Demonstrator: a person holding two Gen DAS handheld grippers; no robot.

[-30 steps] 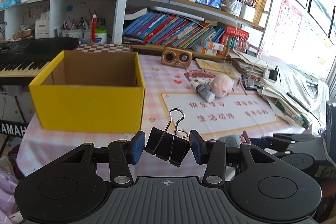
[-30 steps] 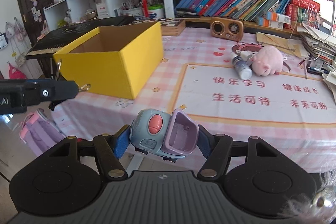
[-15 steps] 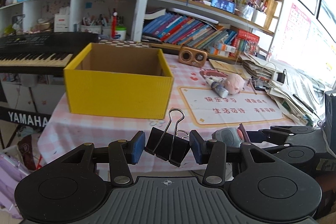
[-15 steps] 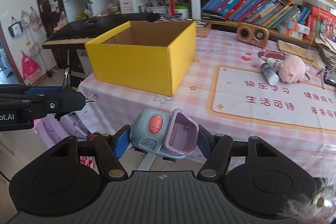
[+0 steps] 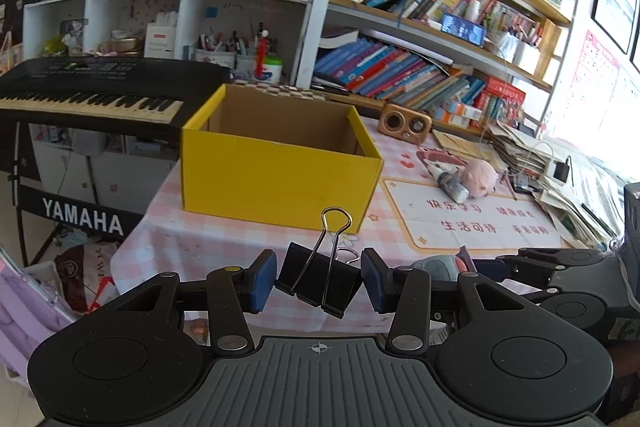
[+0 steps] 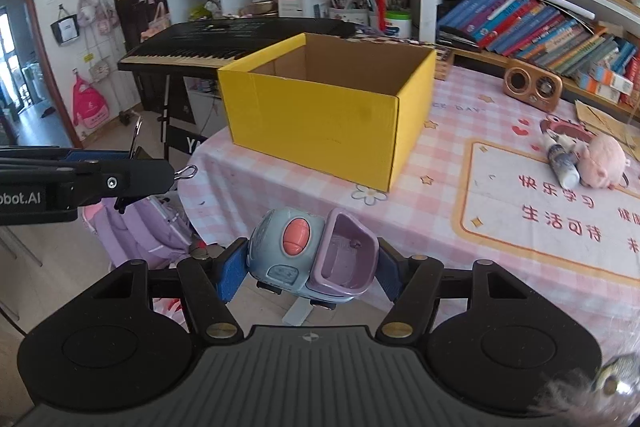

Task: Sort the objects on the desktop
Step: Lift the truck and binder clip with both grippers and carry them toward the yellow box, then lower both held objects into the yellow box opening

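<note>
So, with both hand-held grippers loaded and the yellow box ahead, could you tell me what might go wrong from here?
1. The binder clip sits skewed between the left hand-held gripper pads, so it may twist loose before reaching the yellow box.
2. The toy car in the right hand-held gripper is rounded and hangs off the table edge; a slip would likely drop it to the floor.
3. The two grippers are close together and could bump over the box.
</note>
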